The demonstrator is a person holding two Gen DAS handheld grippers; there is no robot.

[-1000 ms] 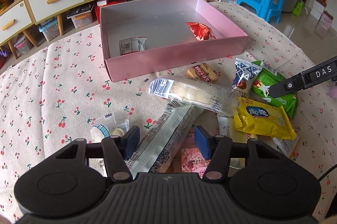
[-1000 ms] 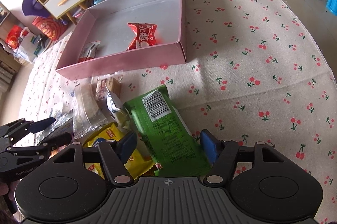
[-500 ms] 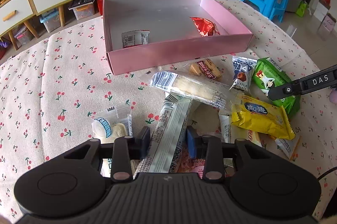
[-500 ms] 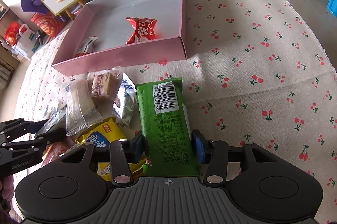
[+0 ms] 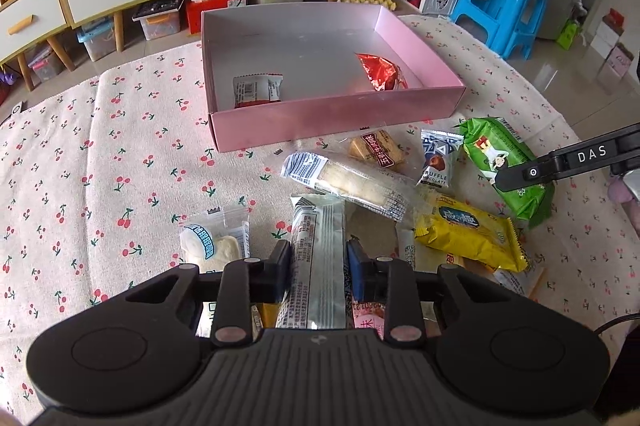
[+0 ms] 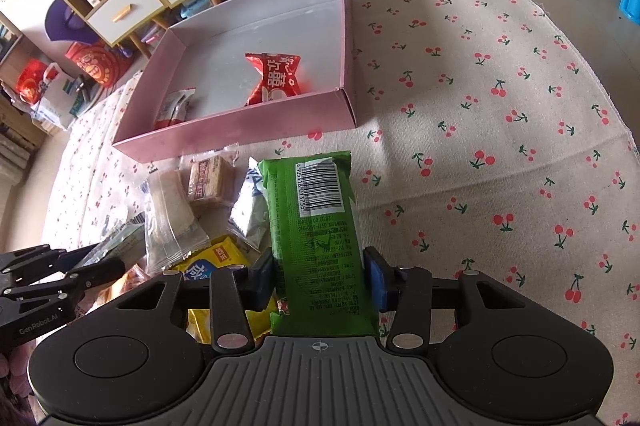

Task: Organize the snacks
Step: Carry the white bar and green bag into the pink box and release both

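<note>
Your left claw (image 5: pixel 316 268) is clamped on the long silver packet (image 5: pixel 318 258), its jaws having just closed onto the packet's two long edges; the packet points away from you toward the pink box (image 5: pixel 336 119). Your right claw (image 6: pixel 318 280) is clamped on the green packet (image 6: pixel 320 226), barcode side up, with a pad pressed on each long side, the jaws narrower than a moment ago. Both packets lie among the pile of snacks on the cherry-print surface (image 5: pixel 100 165), just in front of the box. A yellow packet (image 5: pixel 466 236) sits between the two claws, and a clear-wrapped wafer bar (image 5: pixel 352 183) lies crosswise just beyond the silver one. Inside the box are a red wrapped sweet (image 6: pixel 276 77) near its right wall and a small white-and-red sachet (image 5: pixel 256 89) toward its left front.
</note>
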